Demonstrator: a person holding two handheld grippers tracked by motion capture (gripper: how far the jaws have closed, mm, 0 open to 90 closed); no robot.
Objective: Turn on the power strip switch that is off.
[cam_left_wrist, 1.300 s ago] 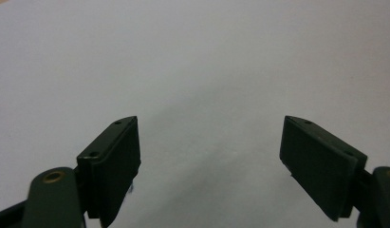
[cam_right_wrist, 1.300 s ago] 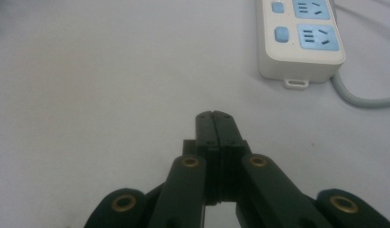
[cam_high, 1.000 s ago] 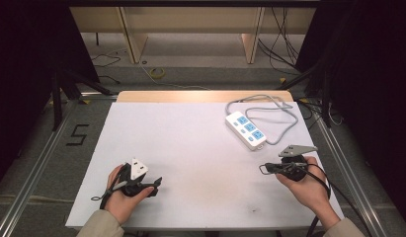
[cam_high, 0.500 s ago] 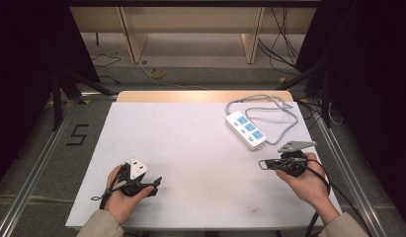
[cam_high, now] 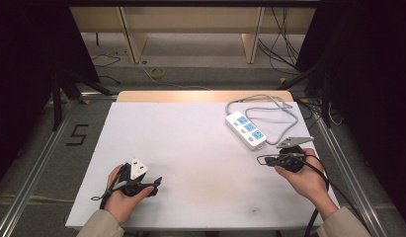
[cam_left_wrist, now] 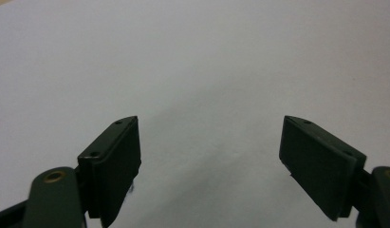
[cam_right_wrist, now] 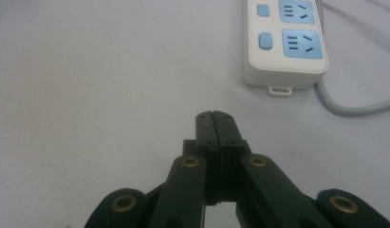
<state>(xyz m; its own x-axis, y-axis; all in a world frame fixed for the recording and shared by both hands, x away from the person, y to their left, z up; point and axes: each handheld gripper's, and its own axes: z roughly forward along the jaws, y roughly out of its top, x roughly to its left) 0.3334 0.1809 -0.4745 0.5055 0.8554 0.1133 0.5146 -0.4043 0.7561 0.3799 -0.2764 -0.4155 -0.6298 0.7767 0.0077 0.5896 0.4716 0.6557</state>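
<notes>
Risk: the power strip (cam_high: 245, 129) could be pushed away or turned, because the right gripper (cam_right_wrist: 215, 116) is met with its jaws pressed together and cannot take it.
Second risk: the grey cable (cam_high: 269, 111) could be caught and dragged.
Power strip: it is laid near the right edge of the tabletop (cam_high: 190, 148), toward the far right corner.
Relation: it is seen just ahead of the right jaws, not touched.
Left gripper (cam_left_wrist: 209, 156): jaws held wide apart, nothing between them, near the front left corner.

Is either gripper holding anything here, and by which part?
Nothing is held. The left gripper is open over bare table; the right gripper is shut on nothing, short of the power strip.
</notes>
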